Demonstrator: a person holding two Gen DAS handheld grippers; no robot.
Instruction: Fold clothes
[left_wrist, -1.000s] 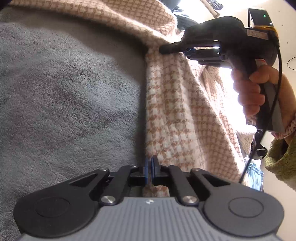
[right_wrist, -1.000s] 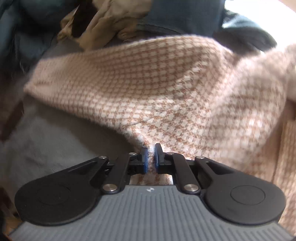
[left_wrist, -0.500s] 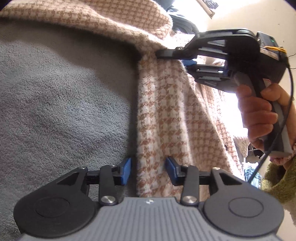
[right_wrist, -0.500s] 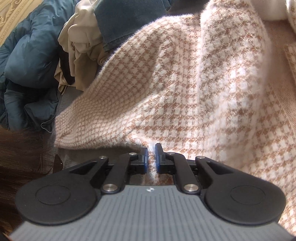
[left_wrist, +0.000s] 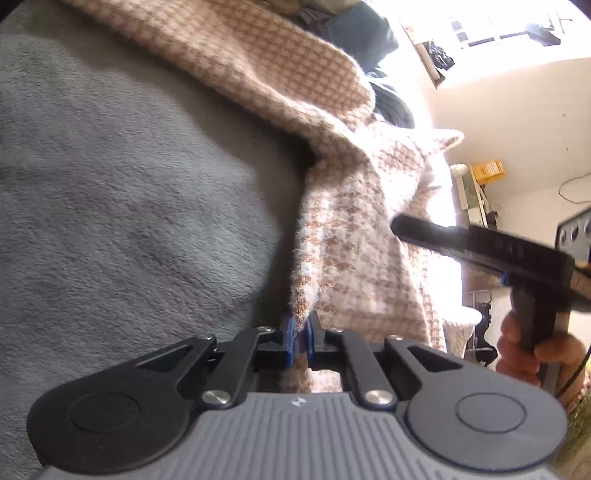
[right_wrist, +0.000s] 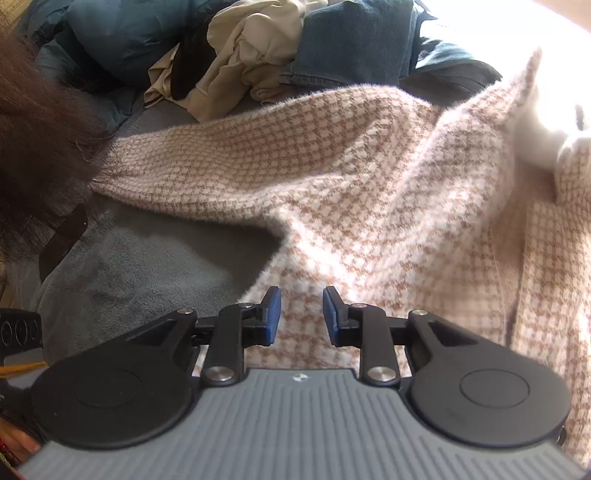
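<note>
A fuzzy pink-and-white houndstooth garment (left_wrist: 351, 229) lies on a grey fleece blanket (left_wrist: 129, 206). My left gripper (left_wrist: 300, 341) is shut on the garment's edge, with fabric pinched between the blue pads. My right gripper (right_wrist: 301, 317) is open, its blue pads apart just above the same garment (right_wrist: 369, 206) near its edge. The right gripper's body (left_wrist: 480, 247) also shows in the left wrist view, held by a hand over the garment. One long part of the garment (right_wrist: 236, 155) stretches left across the blanket (right_wrist: 155, 266).
A pile of other clothes lies beyond the garment: a dark blue jacket (right_wrist: 122, 33), a beige item (right_wrist: 251, 48) and jeans (right_wrist: 354, 40). Dark hair (right_wrist: 33, 140) hangs in at the left. A bright window and wall lie to the right (left_wrist: 517, 92).
My left gripper opened half a second ago and has shut again on the garment's edge. My right gripper has let go of the fabric and stands open, moved nearer the left one.
</note>
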